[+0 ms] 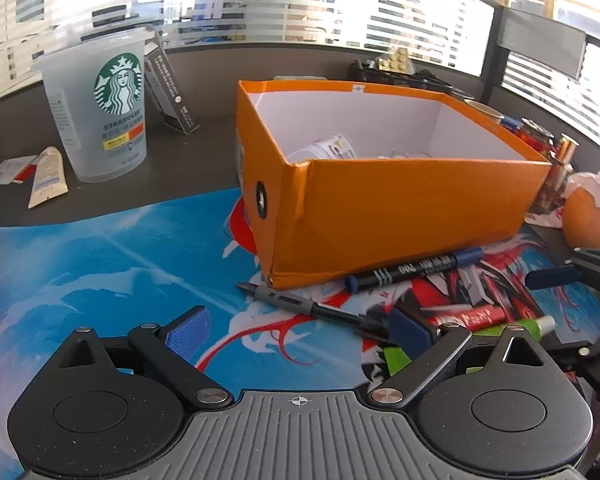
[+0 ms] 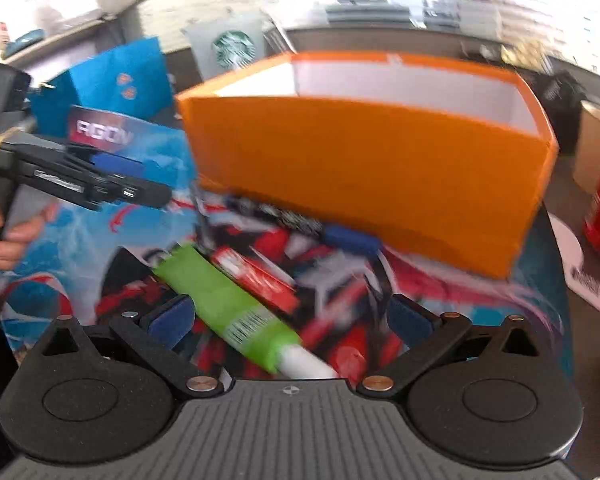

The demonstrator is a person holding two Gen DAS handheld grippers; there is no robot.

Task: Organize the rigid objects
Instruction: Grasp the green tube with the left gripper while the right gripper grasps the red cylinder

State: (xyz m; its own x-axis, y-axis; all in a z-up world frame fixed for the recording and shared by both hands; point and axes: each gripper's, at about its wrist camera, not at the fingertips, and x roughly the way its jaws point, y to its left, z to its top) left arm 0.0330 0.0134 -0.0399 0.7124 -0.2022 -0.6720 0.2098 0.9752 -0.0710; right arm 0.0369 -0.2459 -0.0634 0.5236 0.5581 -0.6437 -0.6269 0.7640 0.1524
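Between the wide-open, empty fingers of the right gripper (image 2: 290, 316), the green tube (image 2: 224, 300) lies diagonally, cap nearest; left gripper (image 1: 296, 330) likewise open, empty.

Left gripper (image 1: 298, 330) spread wide above grey pen (image 1: 300, 303); marker (image 1: 414, 269) touching, seemingly, orange box (image 1: 380, 212).

Your box (image 1: 400, 216) reads orange outside, white inside. The mat (image 1: 100, 264) under it is blue with white streaks, turning to a red, black and white pattern near the pens. Marker (image 1: 414, 269): black barrel, white lettering, blue caps. Pen (image 1: 300, 304): grey grip, black body. Your tube (image 2: 224, 304) is green with a white cap; its neighbour (image 2: 256, 276) is red. Cup (image 1: 100, 108): frosted, green-and-white logo. Table (image 1: 204, 80): dark grey. Both tongs carry blue pads (image 1: 188, 332).
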